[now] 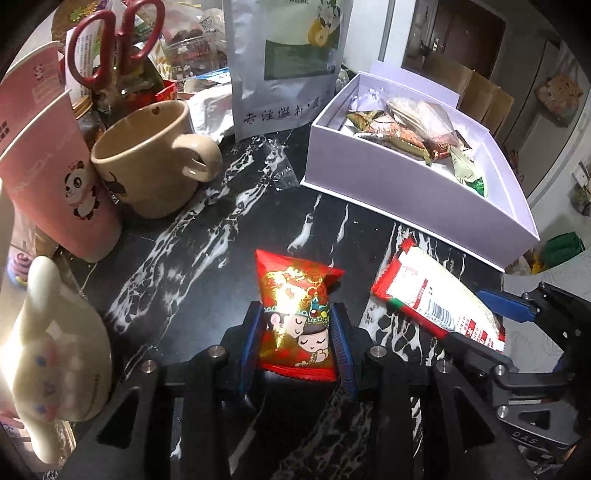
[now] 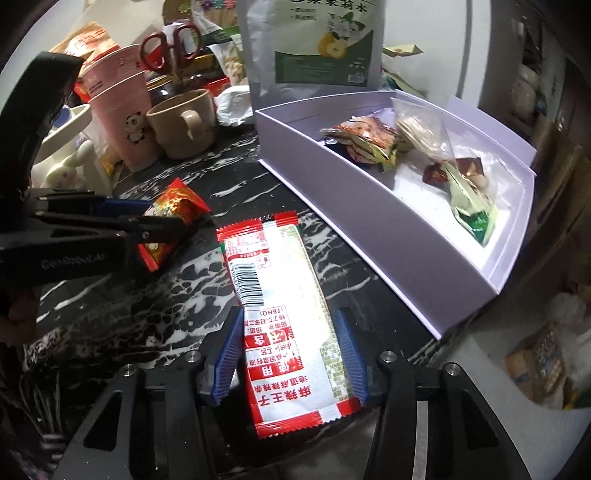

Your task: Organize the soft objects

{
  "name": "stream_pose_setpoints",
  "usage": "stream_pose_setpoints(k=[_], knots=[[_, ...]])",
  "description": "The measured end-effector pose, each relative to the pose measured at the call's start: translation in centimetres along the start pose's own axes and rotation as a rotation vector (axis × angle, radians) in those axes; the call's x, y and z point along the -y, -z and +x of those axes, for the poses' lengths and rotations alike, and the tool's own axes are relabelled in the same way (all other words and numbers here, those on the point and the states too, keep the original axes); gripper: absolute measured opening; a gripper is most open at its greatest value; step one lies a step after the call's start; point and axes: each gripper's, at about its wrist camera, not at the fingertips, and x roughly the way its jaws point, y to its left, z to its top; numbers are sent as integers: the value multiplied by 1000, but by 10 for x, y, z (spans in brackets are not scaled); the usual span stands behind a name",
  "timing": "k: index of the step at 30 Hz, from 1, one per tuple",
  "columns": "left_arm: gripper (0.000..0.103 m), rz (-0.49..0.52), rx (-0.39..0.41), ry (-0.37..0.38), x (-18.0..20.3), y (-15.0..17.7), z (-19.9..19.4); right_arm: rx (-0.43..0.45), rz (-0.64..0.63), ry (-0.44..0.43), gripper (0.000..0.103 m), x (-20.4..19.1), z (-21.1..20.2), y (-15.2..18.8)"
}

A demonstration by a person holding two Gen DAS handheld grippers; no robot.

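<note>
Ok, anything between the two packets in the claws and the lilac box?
Nothing visible. Bare marble lies between the red candy packet, the long white packet and the lilac box's near wall; the wall itself must be cleared.

Black marble tabletop (image 1: 207, 236) with white veining, glare streaks near. Far left clutter: pink panda cups (image 1: 59, 177), beige mug (image 1: 155, 162), red-handled scissors (image 1: 114, 44). Tall silver pouch (image 1: 284, 62) at far centre. White wall (image 2: 424, 44) behind. Far right, dark doorway (image 1: 461, 33), possibly wooden door. Dim room.
</note>
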Motion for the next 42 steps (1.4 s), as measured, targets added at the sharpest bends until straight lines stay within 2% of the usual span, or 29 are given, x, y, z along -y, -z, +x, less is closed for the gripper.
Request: stream_pose_setpoints(k=[8,10,14,27,35,38,40,42], knots=[[36,10,1,-4,1,1,7,-3,26,6,49,1,-6,8],[33,21,10,-9,2,2,6,-2,32,9,49,1,-8,9],[32,27,8,10,4,7,2,-5,42,13,49,2,-9,10],[32,66,-38,50,15,53,-25,-16,84,24,49,1,-20,23],[32,97,-65,58,20,67,-34,-37,54,34,49,-11,-27,34],[38,133,-63,31,25,66,-33,-43,42,14,54,-15,-28,37],[58,124,-71,31,25,64,-30,-38,29,14,57,-17,-27,37],[67,122,-73,33,26,62,-27,-36,25,7,62,-18,-25,35]])
